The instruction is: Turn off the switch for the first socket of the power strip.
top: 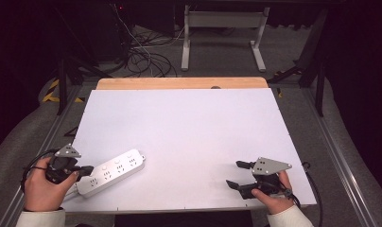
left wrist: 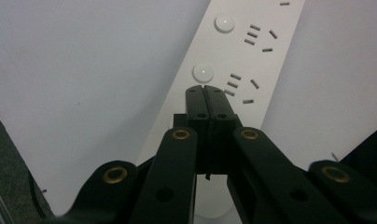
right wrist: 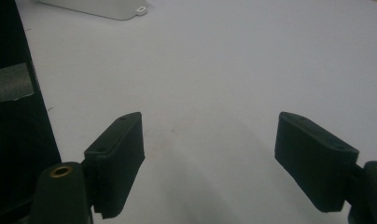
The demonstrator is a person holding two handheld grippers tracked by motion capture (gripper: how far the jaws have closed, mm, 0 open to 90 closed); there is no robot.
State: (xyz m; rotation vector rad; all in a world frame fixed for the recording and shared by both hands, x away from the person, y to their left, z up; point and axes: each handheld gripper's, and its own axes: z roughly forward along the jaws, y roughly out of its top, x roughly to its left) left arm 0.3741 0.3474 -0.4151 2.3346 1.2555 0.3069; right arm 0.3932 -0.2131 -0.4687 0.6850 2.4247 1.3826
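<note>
Altogether, one long white plastic power strip [top: 112,172] lies near the left front corner of the white tabletop [top: 189,132]. Of two black hand-held grippers, the left gripper [left wrist: 205,89] hovers clenched over its round button [left wrist: 203,72], while the right gripper [right wrist: 210,154] rests released, well apart.

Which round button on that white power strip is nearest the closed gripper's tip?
The lower round button, just above the shut left gripper; the other round button sits farther along the white power strip.

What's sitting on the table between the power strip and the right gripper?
Nothing: in the high view the white table surface is bare between the power strip and the right gripper.
</note>
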